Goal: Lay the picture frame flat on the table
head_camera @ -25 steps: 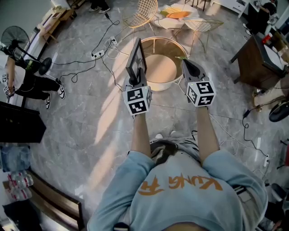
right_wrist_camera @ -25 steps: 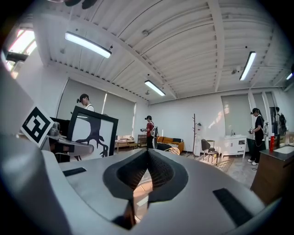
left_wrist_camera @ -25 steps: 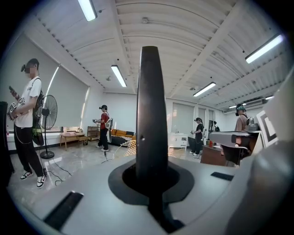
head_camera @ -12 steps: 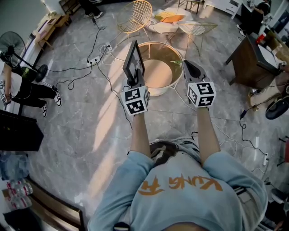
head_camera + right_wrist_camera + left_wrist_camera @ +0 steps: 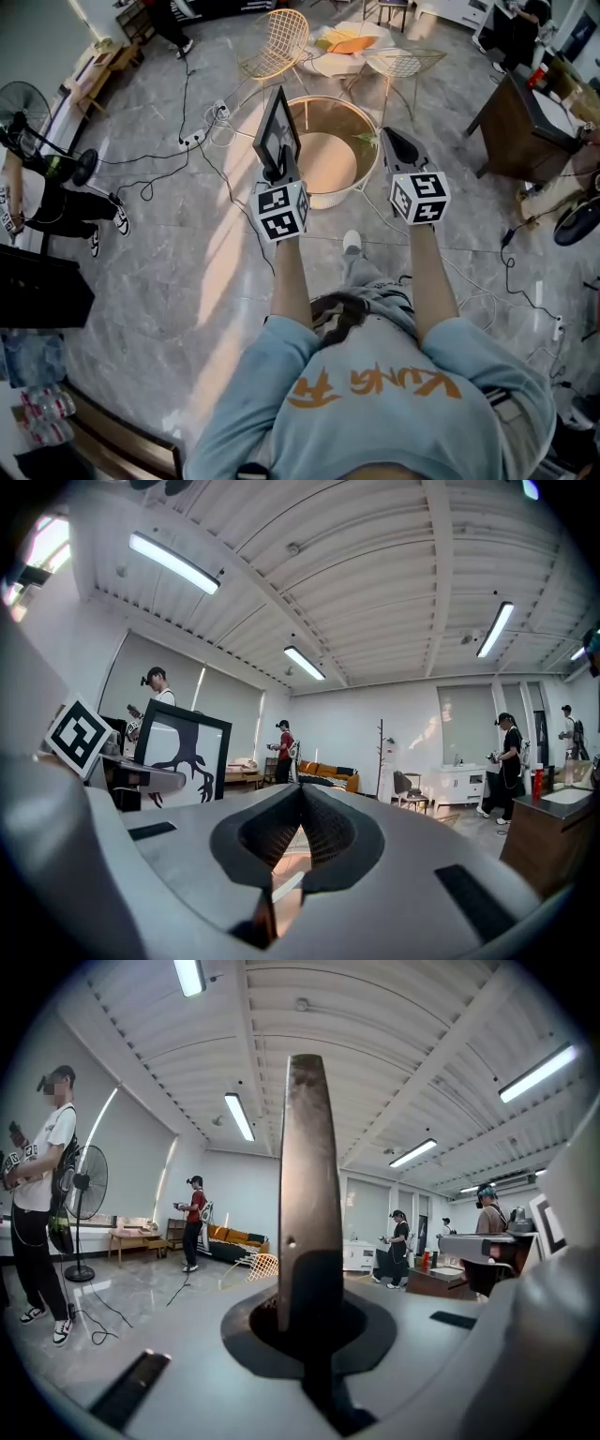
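picture frame (image 5: 278,127): black-edged and held upright in the air, upper centre of the head view, in front of the left rim of the round table. The right gripper view shows its white face with a black tree figure at the left of the frame.
left gripper (image 5: 280,167): jaws narrow, clamped on the picture frame's lower edge. In the left gripper view the picture frame rises edge-on from between them.
right gripper (image 5: 391,139): jaws together at the tips with nothing between them. It sits just right of centre, level with the left gripper and apart from the picture frame, in front of the table's right rim.
table (image 5: 328,92): round, with a pale rim and a wooden top, upper centre.
floor (image 5: 187,262): grey marbled, with cables (image 5: 202,141) trailing at upper left.
wire chairs (image 5: 277,37): at the top edge, beyond the table.
fan (image 5: 28,103): far left edge.
desk (image 5: 525,122): dark, upper right.
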